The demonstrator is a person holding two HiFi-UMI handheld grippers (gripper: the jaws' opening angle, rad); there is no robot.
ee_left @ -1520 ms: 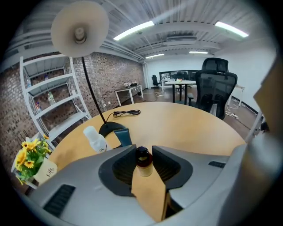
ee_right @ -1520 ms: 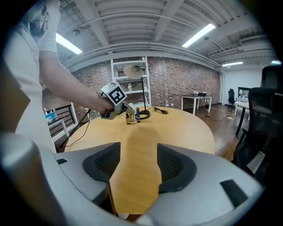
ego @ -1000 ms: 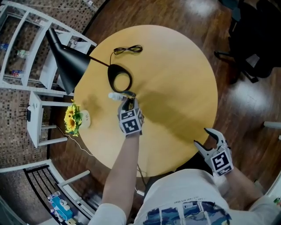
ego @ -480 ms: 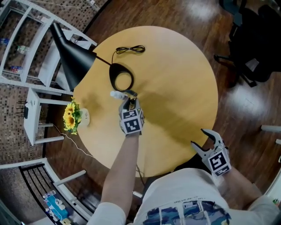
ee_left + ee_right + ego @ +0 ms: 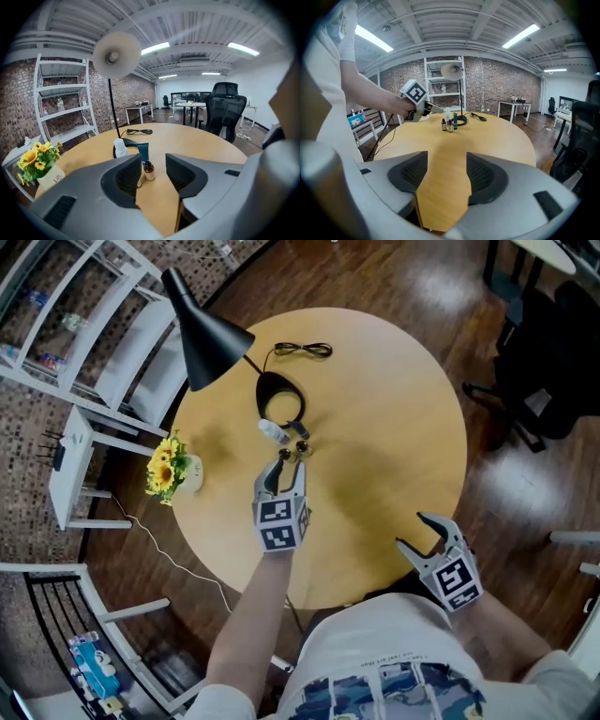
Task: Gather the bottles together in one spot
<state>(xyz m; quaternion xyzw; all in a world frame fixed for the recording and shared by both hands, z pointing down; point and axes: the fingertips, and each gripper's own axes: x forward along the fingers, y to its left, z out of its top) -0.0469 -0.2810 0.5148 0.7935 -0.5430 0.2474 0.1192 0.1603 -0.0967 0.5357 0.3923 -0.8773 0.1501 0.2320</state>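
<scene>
Four bottles cluster just beside lamp base [image 5: 281,401], on person's side: white bottle [image 5: 120,147], teal bottle [image 5: 143,151], amber bottle [image 5: 149,170], second amber bottle [image 5: 444,124]. Contents not readable. Vase [image 5: 190,474], left of lamp base in head view, holds sunflowers [image 5: 161,468]. Left gripper [image 5: 153,174]: jaws just been opening, now parted, gripping nothing; amber bottle stands beyond tips, untouched. Right gripper [image 5: 443,171]: jaws wide apart, empty, well apart from lamp base.

An open-plan office: brick wall [image 5: 99,101], swivel chair [image 5: 227,110], desks [image 5: 187,104] behind, strip lights [image 5: 155,48] on a bare ceiling [image 5: 187,23].
</scene>
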